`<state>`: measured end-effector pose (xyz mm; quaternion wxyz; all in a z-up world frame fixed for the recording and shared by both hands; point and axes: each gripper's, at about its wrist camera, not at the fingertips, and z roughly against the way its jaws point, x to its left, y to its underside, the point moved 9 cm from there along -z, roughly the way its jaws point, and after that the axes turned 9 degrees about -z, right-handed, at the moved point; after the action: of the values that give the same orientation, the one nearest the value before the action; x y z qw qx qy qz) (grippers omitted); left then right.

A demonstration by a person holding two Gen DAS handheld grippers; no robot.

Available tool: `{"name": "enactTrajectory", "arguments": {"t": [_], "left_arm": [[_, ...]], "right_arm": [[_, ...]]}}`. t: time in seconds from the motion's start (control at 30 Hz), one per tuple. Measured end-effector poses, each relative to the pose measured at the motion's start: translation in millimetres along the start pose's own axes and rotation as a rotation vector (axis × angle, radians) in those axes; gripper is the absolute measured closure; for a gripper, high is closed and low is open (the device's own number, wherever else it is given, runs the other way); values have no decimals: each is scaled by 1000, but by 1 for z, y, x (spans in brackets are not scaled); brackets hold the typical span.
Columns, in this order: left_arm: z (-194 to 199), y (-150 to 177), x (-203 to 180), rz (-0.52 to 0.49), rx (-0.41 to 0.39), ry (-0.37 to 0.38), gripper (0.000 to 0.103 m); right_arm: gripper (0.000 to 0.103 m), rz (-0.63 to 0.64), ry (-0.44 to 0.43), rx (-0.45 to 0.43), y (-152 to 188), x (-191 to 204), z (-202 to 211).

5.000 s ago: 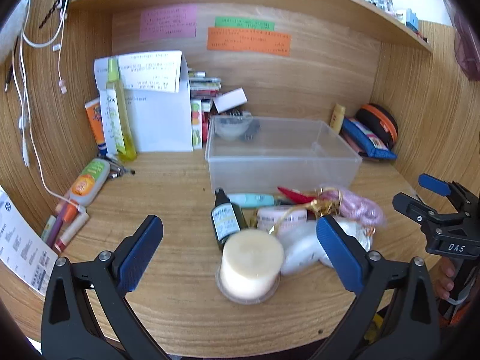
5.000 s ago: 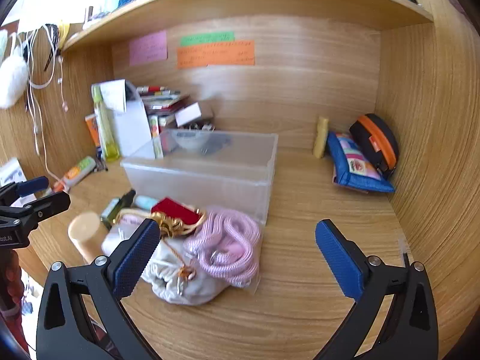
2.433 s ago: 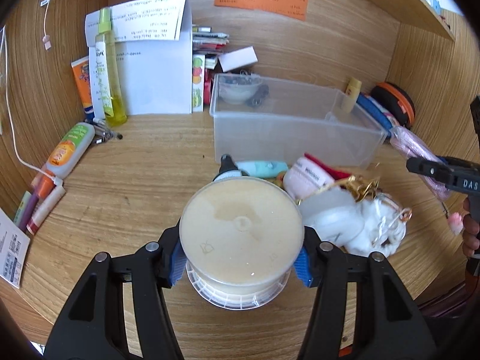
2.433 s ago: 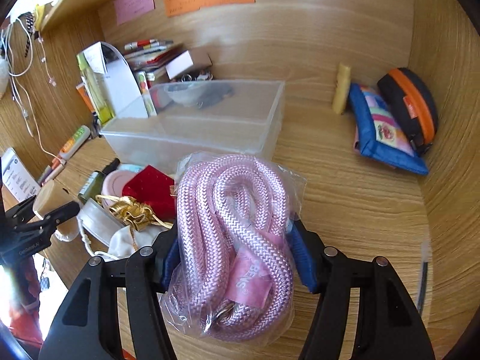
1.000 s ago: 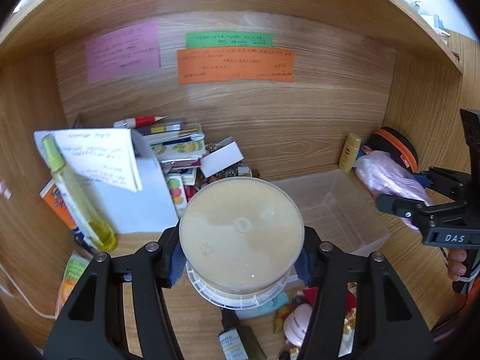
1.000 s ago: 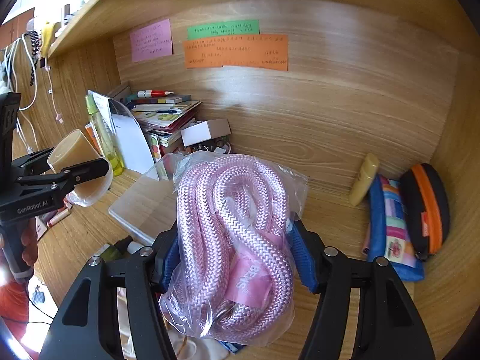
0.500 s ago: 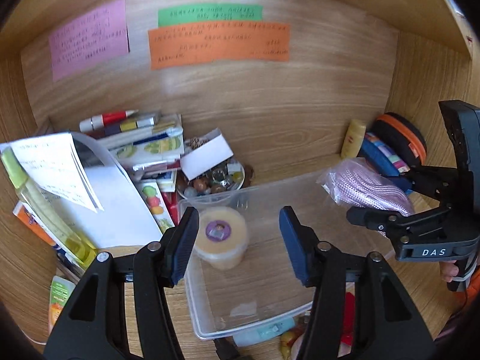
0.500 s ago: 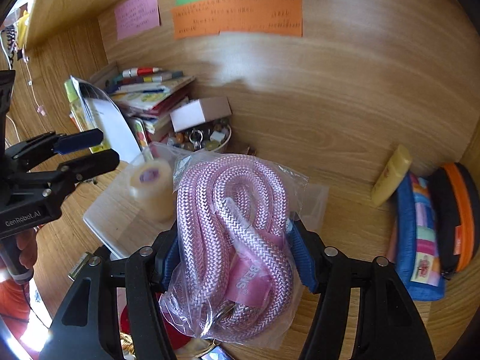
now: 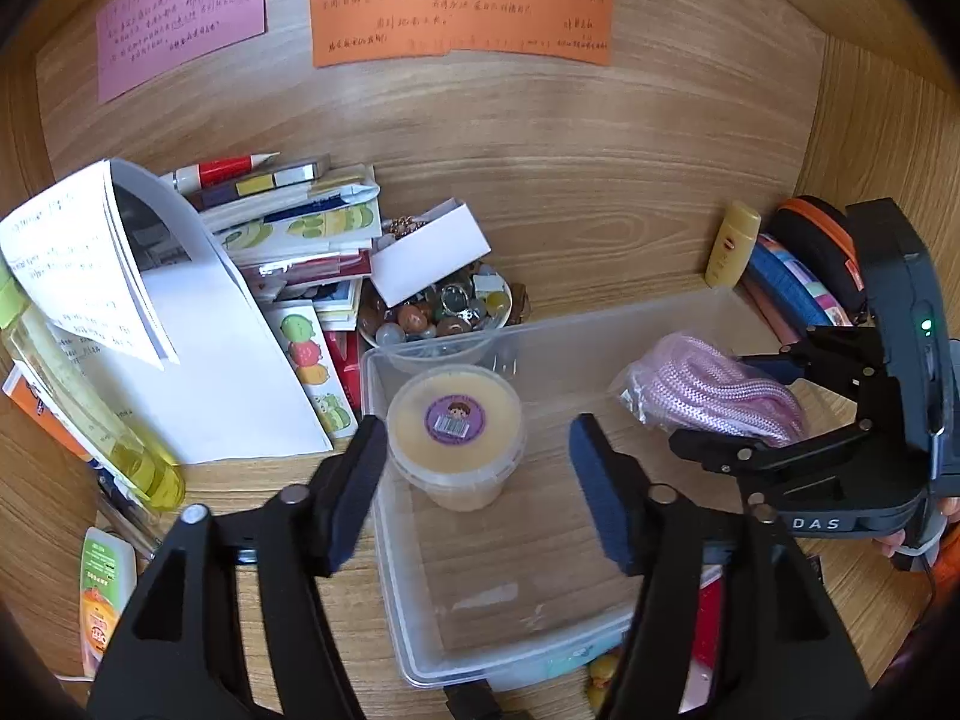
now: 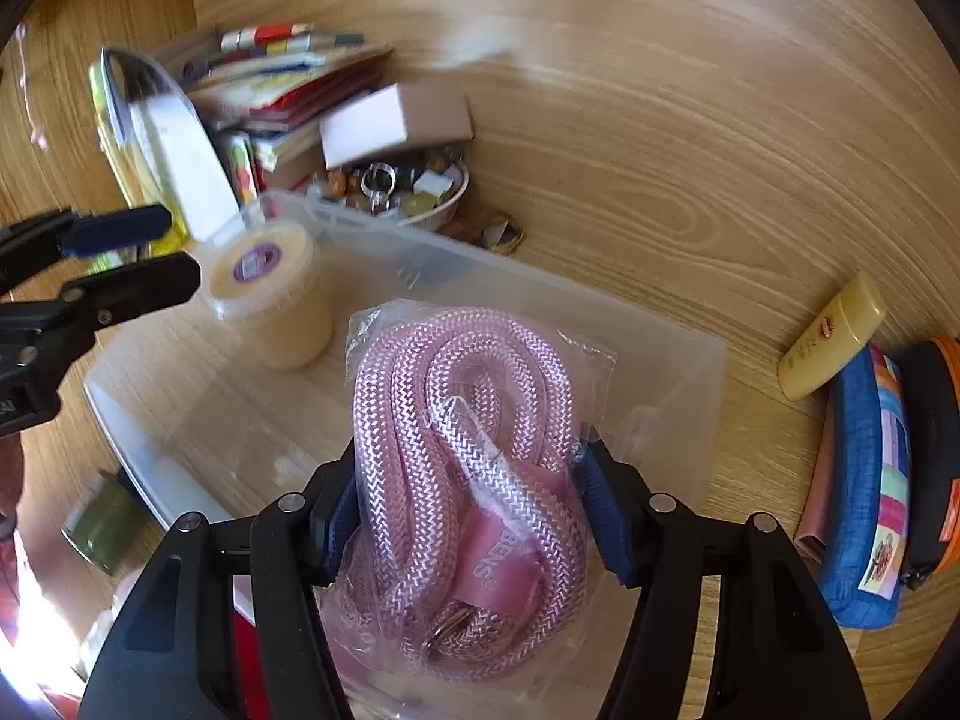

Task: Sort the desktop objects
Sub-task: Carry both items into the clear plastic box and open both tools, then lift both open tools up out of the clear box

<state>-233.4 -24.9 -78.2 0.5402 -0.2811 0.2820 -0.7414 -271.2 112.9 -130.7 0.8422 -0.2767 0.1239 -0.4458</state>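
Observation:
A cream tub (image 9: 454, 433) with a purple sticker stands upside down in the far left corner of the clear plastic bin (image 9: 420, 630). My left gripper (image 9: 477, 495) hangs just in front of it, jaws opening, pads clear of the tub. My right gripper (image 10: 474, 513) is shut on a bagged pink rope (image 10: 465, 468) and holds it over the bin's (image 10: 690, 396) right half. The left wrist view shows that rope (image 9: 714, 396) above the bin's right end. The tub (image 10: 270, 294) and the left gripper's fingers (image 10: 135, 285) show at the left of the right wrist view.
Stacked books, folded paper (image 9: 180, 348) and a yellow bottle (image 9: 90, 420) crowd the left. A bowl of trinkets (image 9: 438, 312) and a white box (image 9: 429, 252) sit behind the bin. A yellow tube (image 10: 831, 336), blue pouch (image 10: 864, 498) and orange-black case (image 9: 816, 246) lie right.
My left gripper has let go of the tub, which now stands in the bin, and its jaws have spread. My right gripper has carried the pink rope down over the bin.

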Motion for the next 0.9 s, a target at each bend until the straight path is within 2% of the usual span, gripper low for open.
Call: {"name": "enactTrajectory", "arguments": {"t": [0.27, 0.4, 0.6, 0.67, 0.73, 0.83, 0.9], "left_arm": [[-2, 0, -2, -18, 8, -5, 36], [1, 0, -2, -36, 4, -22, 30], [5, 0, -4, -50, 1, -28, 28], [6, 0, -5, -54, 2, -35, 22], [8, -1, -6, -56, -3, -43, 15], [13, -2, -8, -63, -12, -54, 12], [17, -2, -9, -66, -15, -63, 8]], "right_arm": [[43, 39, 36, 33, 5, 2, -12], [43, 47, 48, 32, 3, 4, -13], [43, 65, 68, 8, 0, 5, -3], [42, 64, 73, 1, -1, 3, 1], [37, 60, 76, -6, -2, 2, 5], [23, 56, 94, -37, -1, 1, 15], [22, 62, 112, -65, 0, 2, 24]]}}
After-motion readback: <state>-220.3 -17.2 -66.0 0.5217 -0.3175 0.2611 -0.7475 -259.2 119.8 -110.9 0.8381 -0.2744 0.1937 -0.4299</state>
